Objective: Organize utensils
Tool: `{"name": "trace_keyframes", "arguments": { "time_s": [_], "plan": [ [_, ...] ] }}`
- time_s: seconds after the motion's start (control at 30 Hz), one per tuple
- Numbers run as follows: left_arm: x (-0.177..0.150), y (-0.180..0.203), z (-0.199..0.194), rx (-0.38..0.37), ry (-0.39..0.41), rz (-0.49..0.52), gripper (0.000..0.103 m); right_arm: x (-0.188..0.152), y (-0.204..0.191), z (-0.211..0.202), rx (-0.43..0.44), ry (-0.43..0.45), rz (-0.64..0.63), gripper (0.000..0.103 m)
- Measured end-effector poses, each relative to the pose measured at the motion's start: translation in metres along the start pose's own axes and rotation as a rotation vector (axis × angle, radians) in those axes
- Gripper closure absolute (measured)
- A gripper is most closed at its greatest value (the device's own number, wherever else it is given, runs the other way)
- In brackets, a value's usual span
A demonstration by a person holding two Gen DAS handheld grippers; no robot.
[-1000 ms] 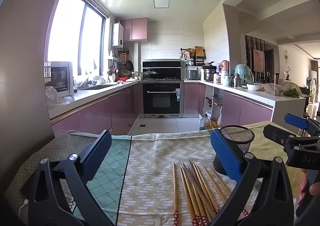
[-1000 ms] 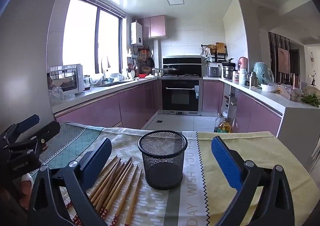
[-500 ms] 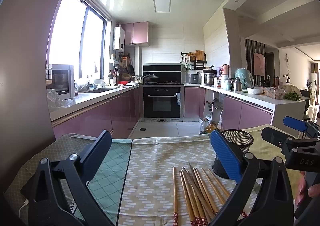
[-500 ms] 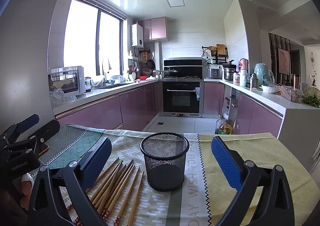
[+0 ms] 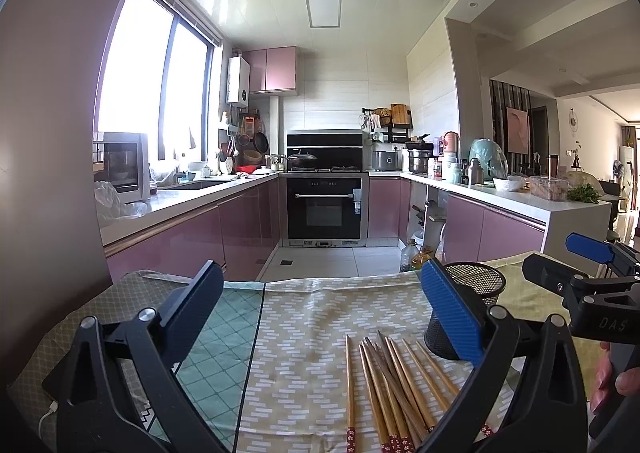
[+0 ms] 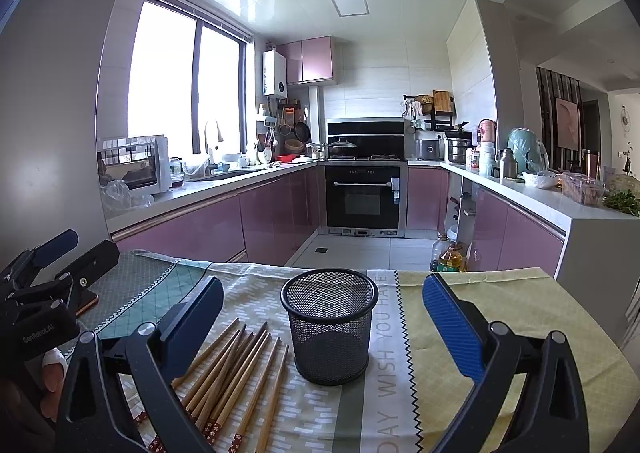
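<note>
The left gripper [image 5: 320, 305] hangs with its jaws spread wide and nothing between them, above the patterned cloth [image 5: 304, 317] to the left of the chopsticks [image 5: 384, 385]. They lie in a loose fan on the cloth, touching and partly crossing, just left of the black mesh cup [image 6: 329, 323], which stands upright and looks empty. The right gripper [image 6: 323, 307] is just as wide and empty, the cup framed between its jaws. To do this step well, I judge it best to take one outer stick near its middle — not the crossed heap — and tip it point-down into the cup while the other gripper steadies the light cup. The sticks' near ends run out of view, so their count is uncertain.
</note>
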State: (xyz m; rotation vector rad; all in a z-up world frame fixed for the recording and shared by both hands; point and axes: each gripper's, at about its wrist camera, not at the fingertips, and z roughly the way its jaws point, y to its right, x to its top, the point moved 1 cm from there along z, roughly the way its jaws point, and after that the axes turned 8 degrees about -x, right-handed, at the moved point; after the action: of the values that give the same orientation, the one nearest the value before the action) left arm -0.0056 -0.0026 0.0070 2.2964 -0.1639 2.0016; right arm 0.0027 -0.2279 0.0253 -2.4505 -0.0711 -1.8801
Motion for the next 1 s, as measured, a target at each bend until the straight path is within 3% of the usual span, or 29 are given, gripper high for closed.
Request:
{"name": "trace_keyframes", "arguments": {
  "time_s": [1.0],
  "plan": [
    [0.0004, 0.0024, -0.0008, 0.001, 0.005, 0.004, 0.006, 0.002, -0.0003, -0.0021, 0.003, 0.014, 0.006, 0.007]
  ]
}}
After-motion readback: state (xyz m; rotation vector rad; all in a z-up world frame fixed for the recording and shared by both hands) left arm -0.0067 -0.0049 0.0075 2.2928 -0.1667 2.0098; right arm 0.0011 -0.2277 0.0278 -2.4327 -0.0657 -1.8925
